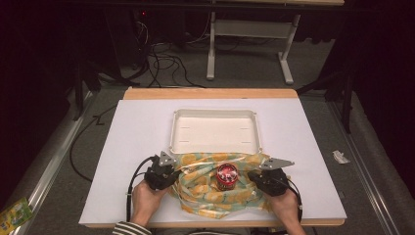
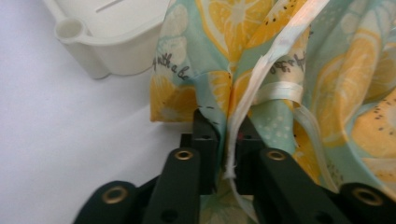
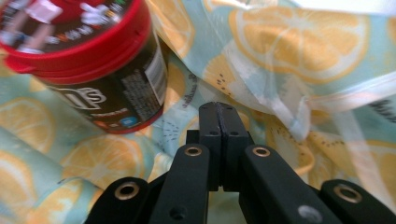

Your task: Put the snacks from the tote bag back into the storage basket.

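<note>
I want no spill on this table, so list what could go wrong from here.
1. The red-lidded jar stands on the rumpled lemon-print cloth; a tug could tip it.
2. The left gripper has only a thin white ribbon between its jaws, which may slip out.
3. The right gripper is shut beside the jar, and could knock it.

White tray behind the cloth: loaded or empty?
Empty. In the high view the white tray shows a bare floor; the red-lidded can stands in front of it on the lemon-print cloth, outside the tray.

Printed cloth bag (image 1: 210,183), glossy jar (image 1: 226,176)
</note>
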Available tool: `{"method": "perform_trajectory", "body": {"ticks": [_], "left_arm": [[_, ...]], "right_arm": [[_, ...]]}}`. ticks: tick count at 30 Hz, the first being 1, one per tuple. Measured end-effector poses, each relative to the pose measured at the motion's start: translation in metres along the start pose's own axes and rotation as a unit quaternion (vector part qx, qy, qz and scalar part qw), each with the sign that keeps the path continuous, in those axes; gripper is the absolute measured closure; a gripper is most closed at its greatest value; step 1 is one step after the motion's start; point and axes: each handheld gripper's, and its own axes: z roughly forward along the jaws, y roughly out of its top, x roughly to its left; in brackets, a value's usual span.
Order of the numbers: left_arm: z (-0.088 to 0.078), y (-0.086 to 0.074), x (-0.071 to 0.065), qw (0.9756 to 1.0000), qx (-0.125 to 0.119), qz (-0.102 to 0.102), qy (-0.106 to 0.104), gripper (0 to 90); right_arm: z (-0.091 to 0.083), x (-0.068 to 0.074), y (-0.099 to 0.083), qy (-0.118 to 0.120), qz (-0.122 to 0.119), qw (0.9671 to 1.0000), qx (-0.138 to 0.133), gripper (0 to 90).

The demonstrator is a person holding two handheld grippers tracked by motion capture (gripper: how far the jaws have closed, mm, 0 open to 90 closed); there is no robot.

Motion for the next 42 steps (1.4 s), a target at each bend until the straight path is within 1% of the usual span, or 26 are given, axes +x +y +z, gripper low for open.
{"method": "perform_trajectory", "body": {"ticks": [1,3,4,5,8,11,13,14,15,17,19,20,22,25,27,29,30,33,34,36,39,41,42], "left_arm": [[-0.002,0.0,-0.001,1.0,-0.004,0.001,0.0,74.6],[-0.005,-0.001,-0.003,1.0,-0.009,0.003,0.0,68.0],[-0.007,-0.001,-0.003,0.9999,-0.011,0.002,-0.001,65.1],[-0.009,-0.002,-0.004,0.9999,-0.014,0.002,-0.002,62.5],[-0.018,-0.004,-0.004,0.9997,-0.023,-0.001,-0.004,55.8],[-0.028,-0.006,-0.003,0.9991,-0.039,-0.008,-0.014,51.7],[-0.034,-0.008,-0.002,0.9984,-0.048,-0.016,-0.025,50.1],[-0.039,-0.008,-0.002,0.9981,-0.053,-0.019,-0.027,49.3],[-0.041,-0.008,-0.002,0.998,-0.056,-0.018,-0.022,48.4],[-0.048,-0.007,-0.003,0.9973,-0.067,-0.02,-0.024,47.9],[-0.056,-0.007,-0.004,0.9956,-0.086,-0.025,-0.028,48.7],[-0.059,-0.006,-0.005,0.9952,-0.089,-0.022,-0.035,49.7],[-0.065,-0.005,-0.009,0.9931,-0.106,-0.022,-0.044,52.2],[-0.07,-0.002,-0.015,0.9908,-0.121,-0.015,-0.057,58.4],[-0.073,0.0,-0.018,0.9903,-0.125,-0.014,-0.059,59.6],[-0.075,0.002,-0.019,0.9902,-0.126,-0.013,-0.059,58.8],[-0.077,0.003,-0.02,0.9896,-0.129,-0.014,-0.062,58.1],[-0.078,0.006,-0.028,0.9892,-0.132,-0.003,-0.065,56.1],[-0.077,0.007,-0.031,0.9894,-0.129,0.001,-0.066,55.4],[-0.073,0.01,-0.037,0.989,-0.128,0.007,-0.074,53.8],[-0.065,0.016,-0.047,0.9891,-0.119,0.018,-0.085,52.0],[-0.057,0.02,-0.054,0.9894,-0.107,0.032,-0.092,53.5],[-0.054,0.021,-0.057,0.9894,-0.103,0.035,-0.096,55.4]], "right_arm": [[0.003,0.0,0.0,0.001,0.006,1.0,0.002,90.0],[0.007,-0.001,-0.001,-0.001,0.003,1.0,0.005,90.0],[0.008,0.0,-0.002,-0.001,0.009,0.9999,0.007,90.0],[0.009,-0.001,-0.002,-0.001,0.005,1.0,0.006,90.0],[0.011,-0.001,-0.003,-0.004,0.005,0.9999,0.012,90.0],[0.014,-0.002,-0.005,-0.008,0.004,0.9999,0.015,90.0],[0.015,-0.003,-0.006,-0.007,0.007,0.9999,0.014,90.0],[0.015,-0.003,-0.006,-0.007,0.009,0.9998,0.013,90.0],[0.015,-0.003,-0.006,-0.007,0.007,0.9999,0.014,90.0],[0.015,-0.003,-0.006,-0.007,0.007,0.9998,0.014,90.0],[0.015,-0.003,-0.006,-0.006,0.008,0.9998,0.014,90.0],[0.015,-0.003,-0.006,-0.007,0.008,0.9998,0.015,90.0],[0.015,-0.002,-0.006,-0.008,0.006,0.9998,0.015,90.0],[0.015,-0.003,-0.006,-0.006,0.008,0.9998,0.015,90.0],[0.015,-0.003,-0.006,-0.006,0.009,0.9998,0.016,90.0],[0.015,-0.003,-0.006,-0.007,0.009,0.9998,0.015,90.0],[0.015,-0.003,-0.006,-0.007,0.008,0.9998,0.015,90.0],[0.015,-0.003,-0.006,-0.007,0.008,0.9998,0.016,90.0],[0.015,-0.003,-0.006,-0.006,0.009,0.9998,0.016,90.0],[0.015,-0.003,-0.005,-0.007,0.007,0.9998,0.016,90.0],[0.015,-0.003,-0.005,-0.007,0.007,0.9998,0.017,90.0],[0.015,-0.002,-0.005,-0.009,0.005,0.9998,0.017,90.0],[0.015,-0.002,-0.005,-0.009,0.004,0.9998,0.018,90.0]]}}
